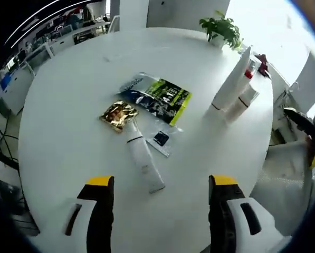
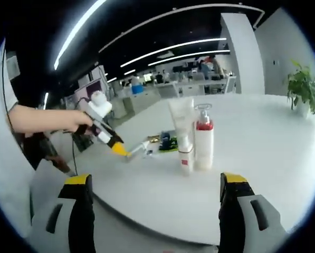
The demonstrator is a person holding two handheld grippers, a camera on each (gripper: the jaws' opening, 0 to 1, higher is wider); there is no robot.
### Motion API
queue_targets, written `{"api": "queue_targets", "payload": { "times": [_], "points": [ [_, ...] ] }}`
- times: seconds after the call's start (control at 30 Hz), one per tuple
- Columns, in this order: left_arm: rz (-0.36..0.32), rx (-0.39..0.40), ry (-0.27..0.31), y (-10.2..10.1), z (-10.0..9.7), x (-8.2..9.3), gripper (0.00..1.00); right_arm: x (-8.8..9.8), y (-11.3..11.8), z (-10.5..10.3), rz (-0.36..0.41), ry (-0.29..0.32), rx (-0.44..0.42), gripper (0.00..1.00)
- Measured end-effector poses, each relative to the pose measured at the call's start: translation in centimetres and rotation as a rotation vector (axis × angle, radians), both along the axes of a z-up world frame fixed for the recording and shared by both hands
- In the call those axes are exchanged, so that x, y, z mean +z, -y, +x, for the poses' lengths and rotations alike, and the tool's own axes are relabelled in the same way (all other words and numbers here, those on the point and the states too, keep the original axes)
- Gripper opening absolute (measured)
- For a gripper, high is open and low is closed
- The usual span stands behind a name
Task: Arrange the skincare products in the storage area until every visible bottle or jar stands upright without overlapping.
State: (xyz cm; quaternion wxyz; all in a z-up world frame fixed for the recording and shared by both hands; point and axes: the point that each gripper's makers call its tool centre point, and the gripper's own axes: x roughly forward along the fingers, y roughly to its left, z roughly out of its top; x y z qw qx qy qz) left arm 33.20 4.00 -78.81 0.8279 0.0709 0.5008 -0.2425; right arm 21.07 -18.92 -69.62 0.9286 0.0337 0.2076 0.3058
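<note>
Two upright containers, a white tube (image 1: 230, 87) and a red-collared pump bottle (image 1: 244, 101), one tube lying flat (image 1: 143, 158), one gold sachet (image 1: 118, 115), one green-black packet (image 1: 160, 98), one small clear sachet (image 1: 161, 140), one potted plant (image 1: 222, 29), one white table (image 1: 62, 132).

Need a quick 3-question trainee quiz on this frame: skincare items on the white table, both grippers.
1. True or false: the white tube between the left gripper jaws' line of sight stands upright.
2. How many containers stand upright near the potted plant? A) one B) two C) four
3. Fill in: the right gripper is ____ (open/shut).

Key:
1. False; it lies flat on the table, beside the gold sachet and the green-and-black packet.
2. B: a tall white tube and a red-collared pump bottle.
3. Open, holding nothing.
</note>
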Motion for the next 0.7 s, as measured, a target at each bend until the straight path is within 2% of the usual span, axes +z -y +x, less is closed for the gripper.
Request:
{"api": "queue_targets", "payload": {
  "times": [0.1, 0.13, 0.3, 0.57, 0.63, 0.7],
  "points": [
    [0.017, -0.015, -0.014, 0.3, -0.1, -0.3, 0.69, -0.1, 0.1, 0.1, 0.0, -0.003, -0.001, 1.0],
    [0.032, -0.02, -0.017, 0.0, 0.7, -0.8, 0.69, -0.1, 0.1, 0.1, 0.0, -0.004, -0.001, 1.0],
    [0.087, -0.036, -0.046, -0.4, 1.9, -2.4, 0.68, -0.2, 0.0, 0.0, 0.003, -0.007, 0.005, 1.0],
    [0.133, -0.063, -0.083, -1.1, 2.8, -3.1, 0.6, -0.1, 0.0, 0.1, 0.012, -0.01, -0.002, 1.0],
    [0.129, -0.082, -0.093, -0.6, 2.5, -2.8, 0.53, -0.1, 0.0, 0.1, 0.017, -0.013, -0.003, 1.0],
    [0.138, -0.085, -0.089, -0.5, 3.1, -2.9, 0.52, -0.1, 0.0, 0.1, 0.023, -0.013, -0.004, 1.0]
  ]
}}
